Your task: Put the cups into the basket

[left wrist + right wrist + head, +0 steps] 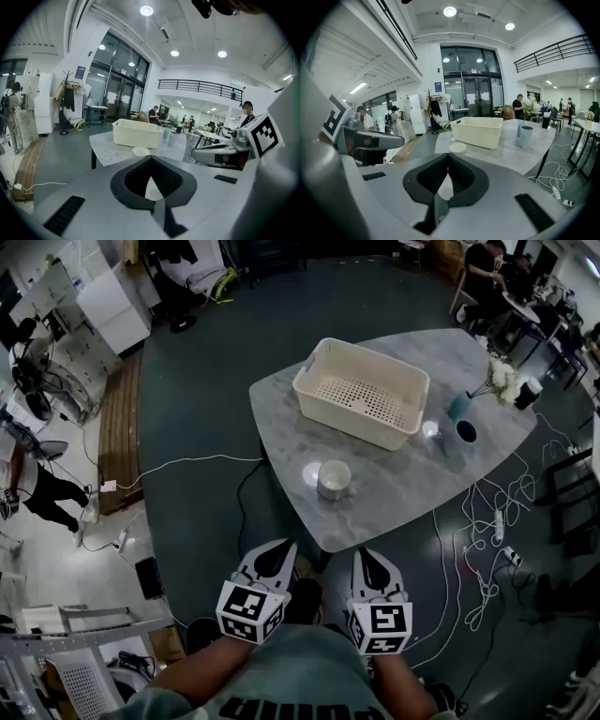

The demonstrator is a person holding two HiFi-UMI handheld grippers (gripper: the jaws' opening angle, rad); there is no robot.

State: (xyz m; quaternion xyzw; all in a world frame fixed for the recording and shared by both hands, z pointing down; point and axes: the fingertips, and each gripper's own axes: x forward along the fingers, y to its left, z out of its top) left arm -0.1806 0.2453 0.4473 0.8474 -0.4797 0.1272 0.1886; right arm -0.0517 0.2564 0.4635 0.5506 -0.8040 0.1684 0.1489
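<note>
White cup sits by the table's near edge, the basket behind it toward the far edge, a blue cup nearer the right edge. We've got the left gripper and right gripper just short of the table, both with jaws pressed together on nothing.

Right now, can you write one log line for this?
stage: no cup picked yet | left gripper: shut, empty | right gripper: shut, empty | white cup: on table, outside basket

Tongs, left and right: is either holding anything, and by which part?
Nothing is held: the left tongs and the right tongs are both shut and empty.
</note>
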